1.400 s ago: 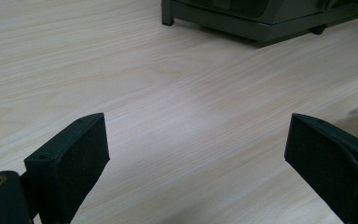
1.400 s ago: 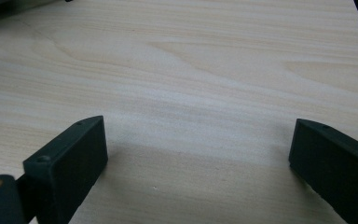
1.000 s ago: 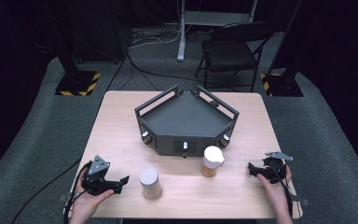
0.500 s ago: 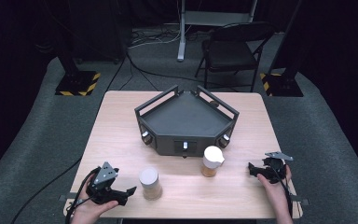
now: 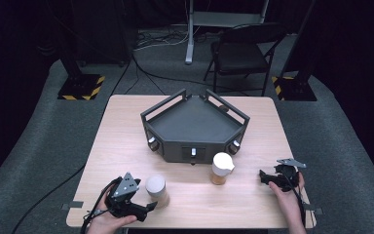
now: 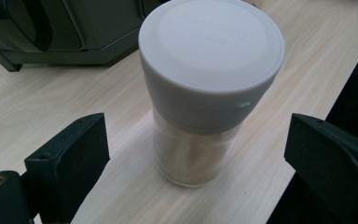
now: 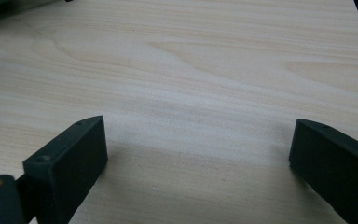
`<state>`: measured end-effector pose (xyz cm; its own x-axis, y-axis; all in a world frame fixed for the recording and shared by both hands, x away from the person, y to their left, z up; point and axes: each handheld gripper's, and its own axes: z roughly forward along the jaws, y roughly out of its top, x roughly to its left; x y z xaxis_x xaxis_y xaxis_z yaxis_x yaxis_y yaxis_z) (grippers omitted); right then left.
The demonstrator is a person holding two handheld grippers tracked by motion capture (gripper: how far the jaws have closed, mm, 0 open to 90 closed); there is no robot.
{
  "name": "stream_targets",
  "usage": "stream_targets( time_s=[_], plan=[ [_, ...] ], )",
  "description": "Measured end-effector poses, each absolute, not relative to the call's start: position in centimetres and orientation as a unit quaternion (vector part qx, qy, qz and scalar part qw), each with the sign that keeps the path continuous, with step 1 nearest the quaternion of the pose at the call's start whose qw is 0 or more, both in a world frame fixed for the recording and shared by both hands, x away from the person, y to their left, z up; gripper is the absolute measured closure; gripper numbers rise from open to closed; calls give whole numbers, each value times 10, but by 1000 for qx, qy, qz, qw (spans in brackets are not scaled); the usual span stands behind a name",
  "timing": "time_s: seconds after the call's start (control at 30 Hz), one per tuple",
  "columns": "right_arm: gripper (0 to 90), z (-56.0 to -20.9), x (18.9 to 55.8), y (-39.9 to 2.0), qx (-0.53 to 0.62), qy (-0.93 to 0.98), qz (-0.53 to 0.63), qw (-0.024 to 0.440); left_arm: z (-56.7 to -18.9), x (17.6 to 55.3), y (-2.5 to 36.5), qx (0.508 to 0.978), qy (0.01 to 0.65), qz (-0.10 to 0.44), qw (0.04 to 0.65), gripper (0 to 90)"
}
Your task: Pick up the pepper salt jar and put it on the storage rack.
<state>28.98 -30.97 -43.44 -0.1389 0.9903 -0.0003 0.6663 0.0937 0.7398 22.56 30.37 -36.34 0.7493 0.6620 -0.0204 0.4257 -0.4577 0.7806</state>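
The left gripper sits low at the near left corner of the table, held in the person's left hand, with its grey plate on top and its cable trailing off the near edge. Its jaws stand wide apart and point toward a jar just beside them. In the left gripper view the jar stands upright between the two black jaws with clear wood on either side, so nothing is gripped: the pads are off it. The jar has a clear body with a pale, sandy fill and a broad grey-white lid.

Farther right, near the middle of the table's front half, stands a second jar, upright, with a white spouted lid and a tan fill. It is well apart from the first jar and just in front of the tray, a dark, angular, walled thing with small knobs on its front face, sitting at the table's centre.

At the near right, the right gripper rests in the right hand, well apart from both jars. In the right gripper view its jaws are spread wide over bare wood, holding nothing.

Beyond the table a folding chair stands on the grey floor.
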Motion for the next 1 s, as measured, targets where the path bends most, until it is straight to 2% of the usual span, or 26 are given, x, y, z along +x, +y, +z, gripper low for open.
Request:
stream_targets(
  time_s=[0.4, 1.0],
  plan=[
    [34, -434, 290, -310, 600, 690, 305, 265, -385, 224, 295, 807, 350, 150, 450, 72],
    [34, -434, 290, -310, 600, 690, 305, 266, -406, 225, 284, 786, 366, 167, 470, 96]
  ],
)
